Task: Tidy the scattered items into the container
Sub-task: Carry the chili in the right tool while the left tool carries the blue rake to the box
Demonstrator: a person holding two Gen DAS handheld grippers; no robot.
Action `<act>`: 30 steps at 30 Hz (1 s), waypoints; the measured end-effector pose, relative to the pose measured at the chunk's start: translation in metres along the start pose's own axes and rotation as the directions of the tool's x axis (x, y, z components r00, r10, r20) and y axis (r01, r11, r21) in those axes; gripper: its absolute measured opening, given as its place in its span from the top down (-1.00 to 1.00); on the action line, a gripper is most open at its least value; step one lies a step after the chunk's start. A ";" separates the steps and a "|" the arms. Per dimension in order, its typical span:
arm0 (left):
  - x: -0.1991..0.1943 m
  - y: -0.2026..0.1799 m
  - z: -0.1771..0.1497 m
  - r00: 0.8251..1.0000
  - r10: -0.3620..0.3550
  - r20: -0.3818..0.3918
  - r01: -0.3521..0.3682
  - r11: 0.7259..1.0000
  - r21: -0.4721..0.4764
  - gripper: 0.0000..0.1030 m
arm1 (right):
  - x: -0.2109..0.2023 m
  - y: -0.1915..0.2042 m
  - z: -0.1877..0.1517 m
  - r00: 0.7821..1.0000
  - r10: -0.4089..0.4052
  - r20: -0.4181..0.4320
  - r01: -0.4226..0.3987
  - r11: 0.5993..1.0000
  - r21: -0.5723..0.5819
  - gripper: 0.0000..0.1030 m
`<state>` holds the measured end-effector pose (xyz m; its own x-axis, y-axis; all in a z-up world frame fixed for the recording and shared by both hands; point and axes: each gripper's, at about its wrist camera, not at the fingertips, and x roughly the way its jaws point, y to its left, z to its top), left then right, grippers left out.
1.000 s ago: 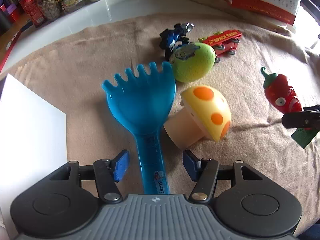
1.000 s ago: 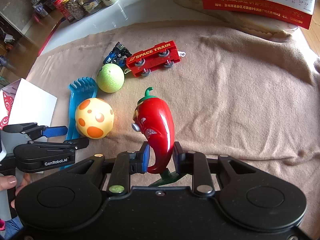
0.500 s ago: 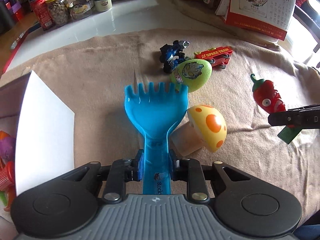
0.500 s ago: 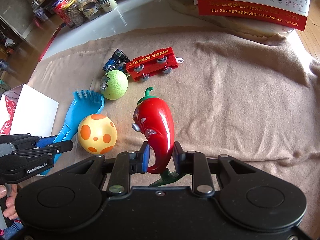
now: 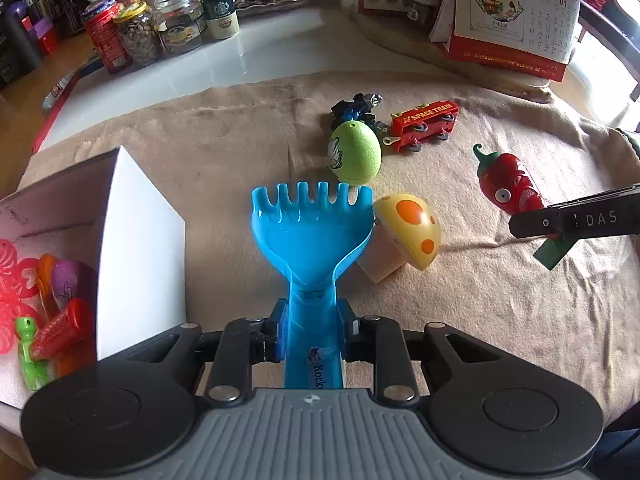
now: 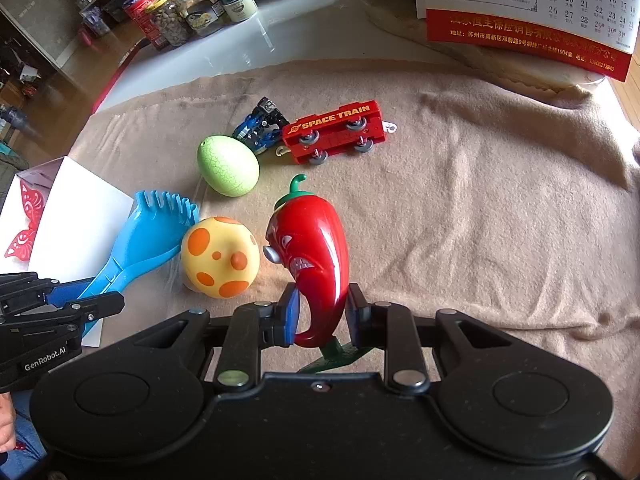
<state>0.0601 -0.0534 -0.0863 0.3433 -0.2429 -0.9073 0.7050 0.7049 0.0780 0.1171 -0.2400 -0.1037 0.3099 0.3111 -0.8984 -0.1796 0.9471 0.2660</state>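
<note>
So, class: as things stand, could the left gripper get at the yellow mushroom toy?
Probably not yet. The left gripper is shut on the blue rake, whose head lies against the yellow mushroom toy. The rake must go first; otherwise the way looks free.

Blanket (image 5: 224, 160) covers the near part of the table. Box (image 5: 140, 240) at the blanket's left edge, small toys inside. Rake (image 5: 312, 236) right of the box, mushroom (image 5: 404, 232) touching its right side. Egg (image 5: 354, 154) behind both; toy car (image 5: 354, 110) and train (image 5: 424, 122) behind the egg. Pepper (image 5: 510, 182) right of the mushroom. Jars (image 5: 160, 32) along the table's far left edge, calendar (image 5: 516, 20) at its far right corner.
</note>
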 end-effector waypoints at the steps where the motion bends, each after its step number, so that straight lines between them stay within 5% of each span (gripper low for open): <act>1: -0.002 -0.001 0.000 1.000 0.001 0.002 -0.001 1.000 0.001 0.53 | -0.002 0.001 0.000 1.000 0.003 0.006 -0.003 1.000 -0.001 0.50; 16: -0.065 -0.011 -0.015 0.998 0.017 0.066 -0.021 0.998 0.063 0.53 | -0.031 0.027 -0.006 0.995 0.064 0.077 -0.062 0.998 -0.025 0.50; 30: -0.146 0.050 -0.042 0.989 0.105 0.103 -0.109 0.993 0.036 0.53 | -0.054 0.074 -0.006 0.996 0.065 0.063 -0.059 0.994 -0.088 0.50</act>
<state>0.0194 0.0455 0.0323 0.4774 -0.2353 -0.8466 0.6856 0.7024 0.1914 0.0812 -0.1871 -0.0373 0.3559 0.3766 -0.8553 -0.2791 0.9163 0.2873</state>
